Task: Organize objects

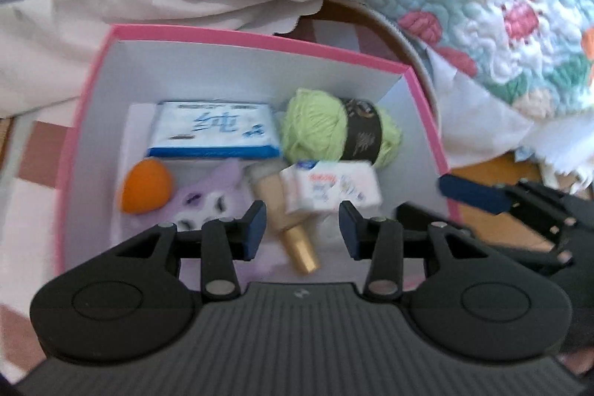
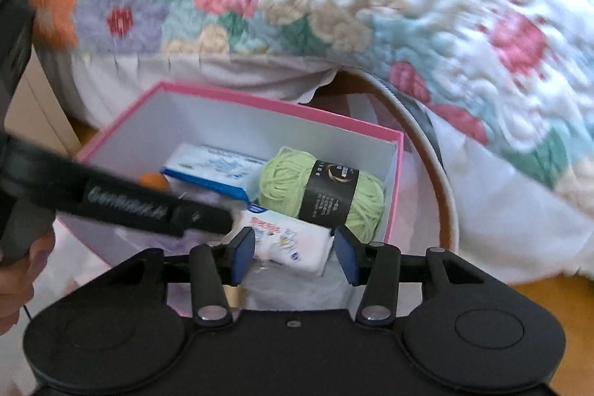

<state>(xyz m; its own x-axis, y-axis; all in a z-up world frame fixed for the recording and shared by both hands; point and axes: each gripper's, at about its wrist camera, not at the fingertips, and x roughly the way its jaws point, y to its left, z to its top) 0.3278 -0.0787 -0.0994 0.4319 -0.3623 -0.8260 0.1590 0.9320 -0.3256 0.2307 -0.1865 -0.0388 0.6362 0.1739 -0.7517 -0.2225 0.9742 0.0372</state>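
item: small wipes pack (image 2: 287,242), seemingly soft, light, slippery film; i am hovering my right gripper (image 2: 295,257), jaws spread and empty, favouring its short sides.

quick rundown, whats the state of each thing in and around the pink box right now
pink box: open, no lid on
yarn ball: inside, lying on its side, label band on
blue tissue pack: lying flat at the back
small wipes pack: tilted, leaning on the yarn
gold-capped bottle: lying down
orange egg: resting in the left corner
left gripper: open, empty
right gripper: open, empty
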